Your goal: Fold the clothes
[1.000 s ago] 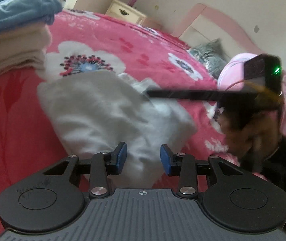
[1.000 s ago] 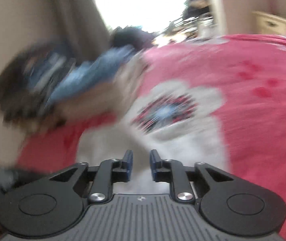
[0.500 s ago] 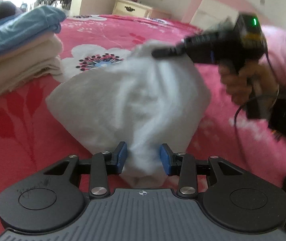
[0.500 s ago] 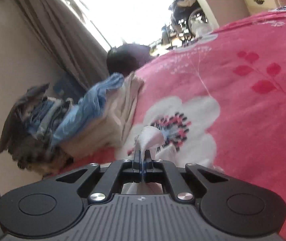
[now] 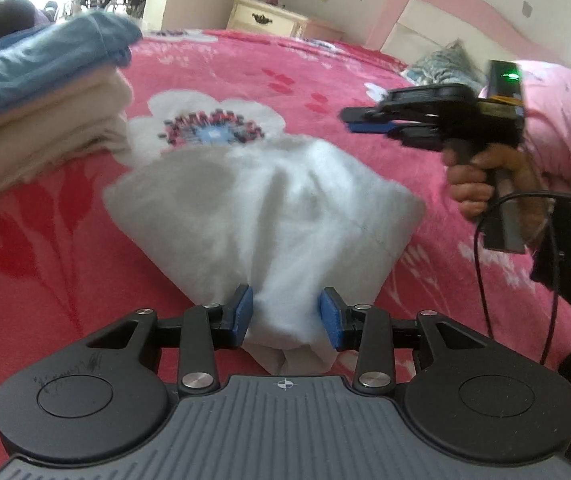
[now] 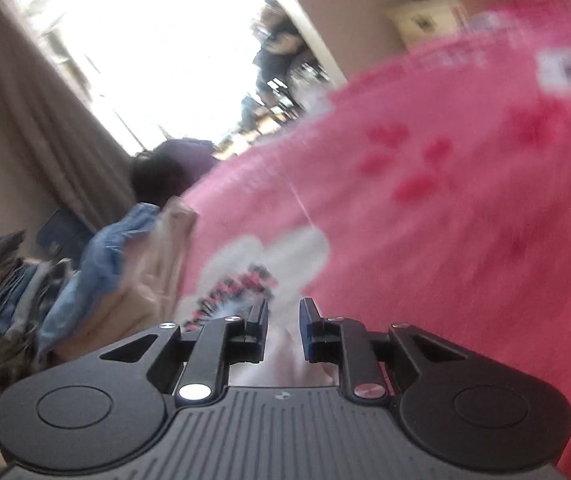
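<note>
Now white garment [image 5: 269, 216], left hand-held gripper [image 5: 287, 314] clamping

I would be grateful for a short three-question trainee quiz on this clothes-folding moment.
1. True or false: the white garment lies between the left gripper pads.
2. Which colour lies on top of the folded pile? A green, B blue, C black.
3. Fill in: the right gripper is in the air with ____ between its pads.

Key: 1 true; 2 B; 3 nothing: its jaws are opening, the garment is below them.
</note>
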Motion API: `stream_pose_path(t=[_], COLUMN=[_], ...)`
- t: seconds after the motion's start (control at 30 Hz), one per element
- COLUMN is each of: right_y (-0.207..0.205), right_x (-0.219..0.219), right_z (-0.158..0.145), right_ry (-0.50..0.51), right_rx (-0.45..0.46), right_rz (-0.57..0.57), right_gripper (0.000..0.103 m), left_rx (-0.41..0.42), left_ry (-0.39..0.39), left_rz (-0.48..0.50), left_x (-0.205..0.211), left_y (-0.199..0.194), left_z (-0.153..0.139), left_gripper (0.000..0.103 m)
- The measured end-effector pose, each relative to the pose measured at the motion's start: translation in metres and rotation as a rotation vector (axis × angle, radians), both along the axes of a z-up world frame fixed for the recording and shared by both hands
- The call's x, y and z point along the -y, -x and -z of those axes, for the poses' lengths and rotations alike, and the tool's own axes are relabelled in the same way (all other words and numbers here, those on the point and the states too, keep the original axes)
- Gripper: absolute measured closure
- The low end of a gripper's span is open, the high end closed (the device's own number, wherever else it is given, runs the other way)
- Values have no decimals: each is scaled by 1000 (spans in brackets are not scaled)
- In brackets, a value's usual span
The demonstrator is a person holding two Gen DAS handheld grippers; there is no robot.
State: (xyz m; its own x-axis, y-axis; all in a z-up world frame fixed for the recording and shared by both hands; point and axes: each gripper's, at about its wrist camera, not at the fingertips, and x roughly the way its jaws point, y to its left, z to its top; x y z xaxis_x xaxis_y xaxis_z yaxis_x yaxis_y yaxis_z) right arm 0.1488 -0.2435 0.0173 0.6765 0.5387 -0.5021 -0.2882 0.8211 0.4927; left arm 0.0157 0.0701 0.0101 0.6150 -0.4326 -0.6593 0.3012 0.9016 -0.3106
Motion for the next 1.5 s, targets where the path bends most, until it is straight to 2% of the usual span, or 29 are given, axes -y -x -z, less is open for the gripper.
stream_pose_path(t=[0.13,0.23,0.3,0.37,0.43,0.47,0.57,0.67,0.77,0.8,0.83,0.9,0.93,1.0,1.07,1.17,1.27,1.37,1.4,1.47,1.5], right_y=[14,13,8,-2,-5,0,32,67,85,83,78,73,74,83,93,108,120,128,132,132,136], right_x=[-23,-51,-61,-54,-35,-27,-24,-42,-64,-61,-53,-34,-34,-41,-51,-78,-115,-137,-140,-138,-138], right_z=[-24,-12,8,30,34,27,-7,-26,-5,8,23,30,23,2,-19,-35,-15,29,35,21,12], right_ry=[88,185,269,338,301,279,222,213,409,427,417,303,313,347,299,260,263,368,369,339,327], right_rx=[54,23,-15,-81,-126,-113,21,85,55,8,-56,-120,-107,-33,45,110,84,39,44,20,51], right_rz=[-173,-264,-229,-97,19,44,-61,-283,-369,-343,-293,-214,-197,-195,-266,-427,-569,-613,-607,-575,-572], right_gripper=[85,85,86,88,89,89,89,89,92,94,95,102,102,95,95,95,95,100,100,98,95], left_rx=[24,35,13,-44,-57,-56,-58,-62,-54,-53,-55,-56,-54,-50,-49,-49,-45,-46,-46,-38,-37], left_ry=[102,79,49,74,130,144,144,146,148,152,161,162,157,143,138,136,132,125,121,110,109], left_rz=[-47,-55,-74,-114,-127,-125,-108,-97,-95,-98,-97,-93,-89,-77,-69,-68,-71,-65,-63,-57,-55], left_x=[-25,-21,-19,-26,-34,-36,-38,-39,-37,-38,-38,-37,-37,-36,-37,-37,-36,-35,-35,-34,-34], left_y=[-7,-31,-50,-69,-76,-78,-81,-82,-83,-83,-83,-85,-85,-86,-86,-86,-85,-85,-85,-84,-84], left_z=[-18,-12,3,23,26,25,23,26,28,29,30,32,32,31,31,31,32,32,32,31,31], left_gripper=[66,66,66,68,68,68,67,67,67,67,67,67,67,67,67,67,67,67,68,68,68])
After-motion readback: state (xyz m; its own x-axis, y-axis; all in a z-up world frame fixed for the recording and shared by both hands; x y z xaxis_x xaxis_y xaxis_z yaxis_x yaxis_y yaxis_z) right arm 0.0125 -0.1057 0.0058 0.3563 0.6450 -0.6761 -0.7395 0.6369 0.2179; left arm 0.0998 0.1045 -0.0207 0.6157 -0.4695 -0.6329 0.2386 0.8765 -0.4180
